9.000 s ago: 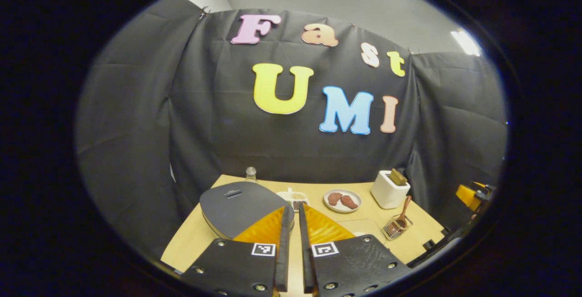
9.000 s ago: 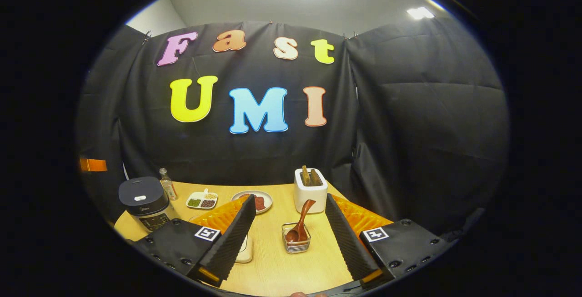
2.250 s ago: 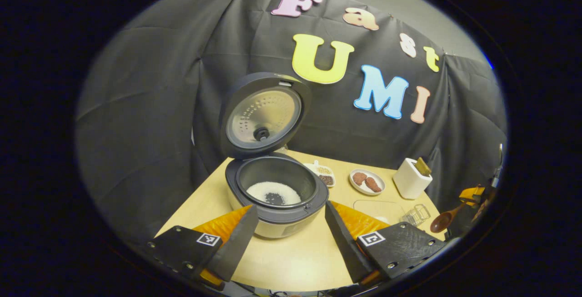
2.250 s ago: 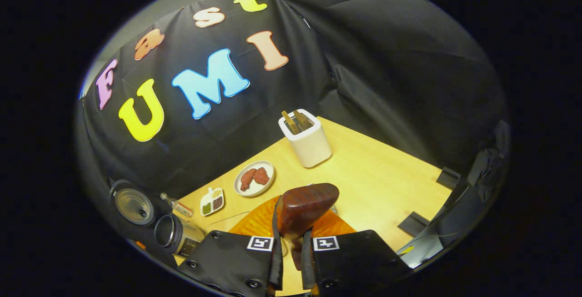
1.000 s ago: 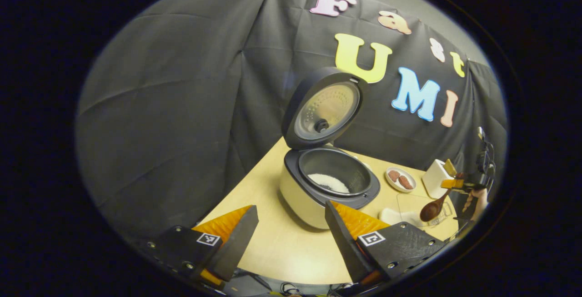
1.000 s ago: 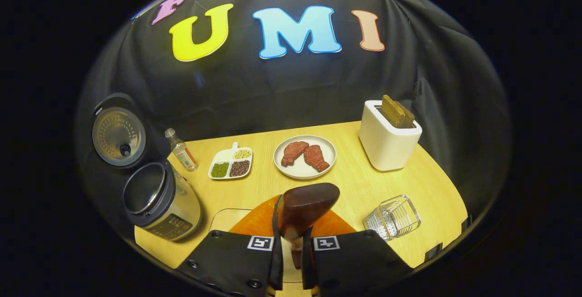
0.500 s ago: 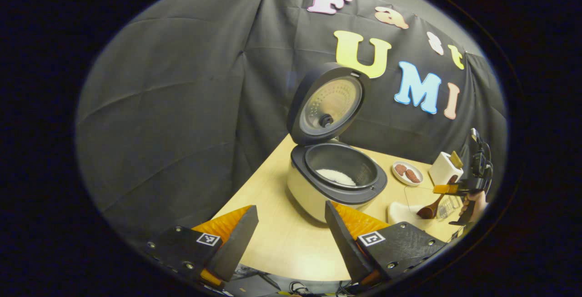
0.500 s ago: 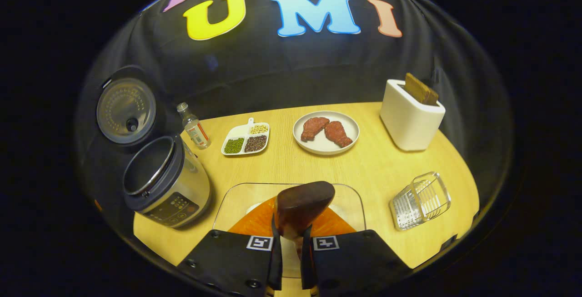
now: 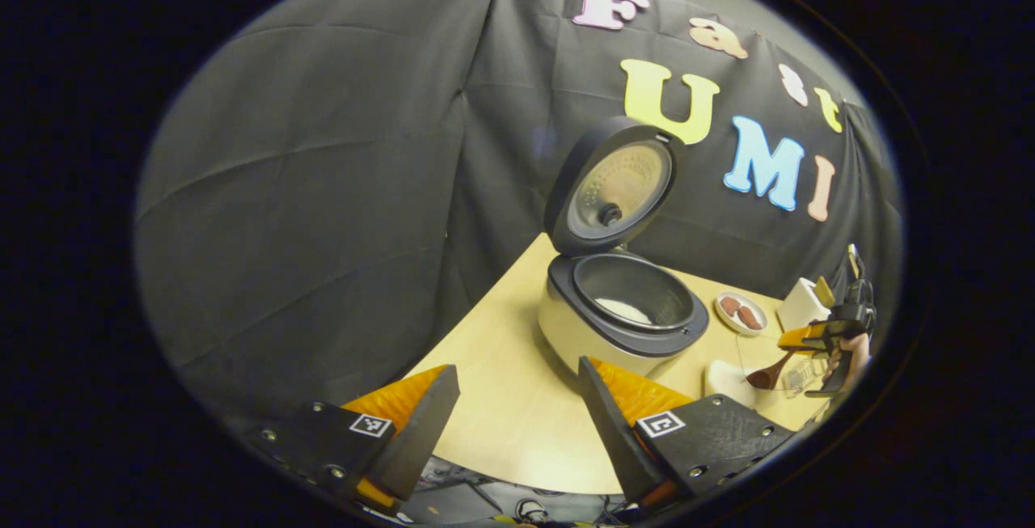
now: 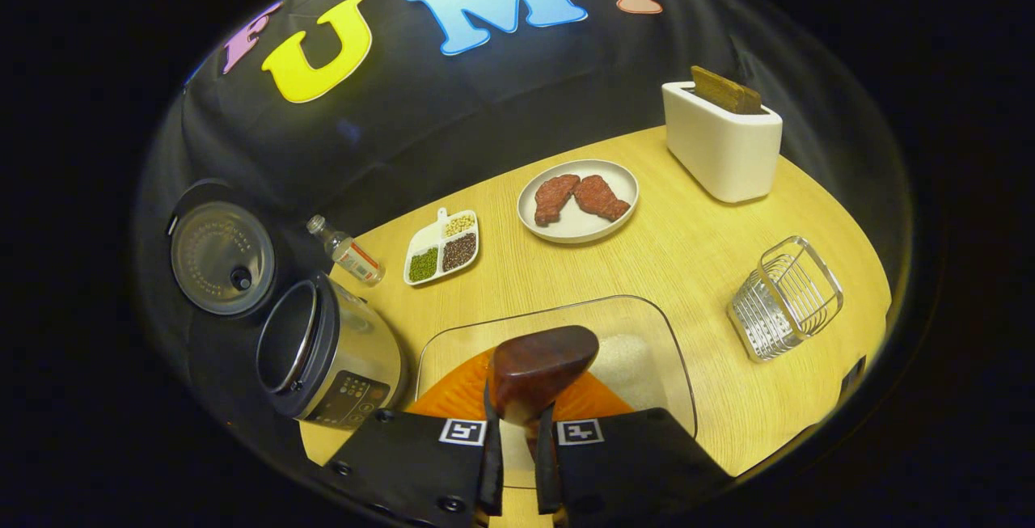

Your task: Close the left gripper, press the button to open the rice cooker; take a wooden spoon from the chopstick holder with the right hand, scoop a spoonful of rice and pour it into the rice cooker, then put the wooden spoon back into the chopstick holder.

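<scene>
The rice cooker stands with its lid raised; white rice lies at the bottom of its pot. My left gripper hangs open in front of the cooker, over the table's near edge, holding nothing. My right gripper is shut on the wooden spoon, whose bowl sticks up just above a clear glass dish of white rice. Far off in the left gripper view, the spoon dips toward that dish. The wire chopstick holder stands at the right with nothing in it.
On the wooden table sit a plate with two pieces of meat, a divided dish of beans, a small bottle next to the cooker, and a white toaster with bread at the back right. Black cloth walls surround the table.
Since 9 s ago the cooker lid has opened and the spoon has left the holder. In the last second my right gripper has lowered the spoon over the glass dish; the left gripper has drifted back.
</scene>
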Demonstrator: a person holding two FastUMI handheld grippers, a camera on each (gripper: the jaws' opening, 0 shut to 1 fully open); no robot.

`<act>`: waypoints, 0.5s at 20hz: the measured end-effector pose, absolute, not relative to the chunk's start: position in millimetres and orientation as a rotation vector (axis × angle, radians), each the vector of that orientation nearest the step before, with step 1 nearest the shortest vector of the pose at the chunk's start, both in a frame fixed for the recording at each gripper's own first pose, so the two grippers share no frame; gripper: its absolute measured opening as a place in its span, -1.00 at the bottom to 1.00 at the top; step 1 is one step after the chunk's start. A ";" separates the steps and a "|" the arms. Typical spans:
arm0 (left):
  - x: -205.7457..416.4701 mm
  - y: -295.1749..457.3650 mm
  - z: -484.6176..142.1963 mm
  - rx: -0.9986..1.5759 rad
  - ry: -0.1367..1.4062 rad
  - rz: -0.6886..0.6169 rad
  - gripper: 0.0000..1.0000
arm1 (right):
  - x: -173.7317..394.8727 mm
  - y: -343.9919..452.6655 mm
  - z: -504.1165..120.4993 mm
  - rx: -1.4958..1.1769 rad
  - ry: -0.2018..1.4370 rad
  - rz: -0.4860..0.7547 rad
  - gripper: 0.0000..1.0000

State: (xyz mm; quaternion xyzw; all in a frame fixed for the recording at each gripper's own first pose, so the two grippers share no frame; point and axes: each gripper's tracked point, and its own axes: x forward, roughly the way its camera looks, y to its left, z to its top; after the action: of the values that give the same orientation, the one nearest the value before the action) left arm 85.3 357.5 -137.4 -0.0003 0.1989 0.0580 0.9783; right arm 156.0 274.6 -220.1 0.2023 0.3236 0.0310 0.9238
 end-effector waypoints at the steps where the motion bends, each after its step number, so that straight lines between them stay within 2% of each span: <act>1: 85.9 355.6 -135.5 0.003 0.397 0.114 0.83 | 154.8 272.0 -218.4 0.436 0.664 0.060 -0.71; 2: 86.6 352.8 -134.8 0.009 0.393 0.111 0.83 | 153.2 268.4 -215.6 0.456 0.661 0.057 -0.65; 7: 91.0 344.9 -135.8 0.036 0.395 0.105 0.87 | 151.2 248.3 -203.6 0.583 0.641 0.015 -0.65; 9: 91.0 338.7 -133.1 0.037 0.392 0.094 0.88 | 151.0 243.8 -195.9 0.638 0.633 0.005 -0.65; 10: 91.4 335.8 -132.2 0.036 0.390 0.087 0.84 | 150.0 243.3 -191.4 0.662 0.628 0.004 -0.71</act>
State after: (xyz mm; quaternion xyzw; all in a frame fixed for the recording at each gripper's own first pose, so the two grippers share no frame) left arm 91.4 335.8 -132.2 0.0180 0.1938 0.0430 0.9799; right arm 150.0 243.3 -191.4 0.3196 0.3032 0.0020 0.8977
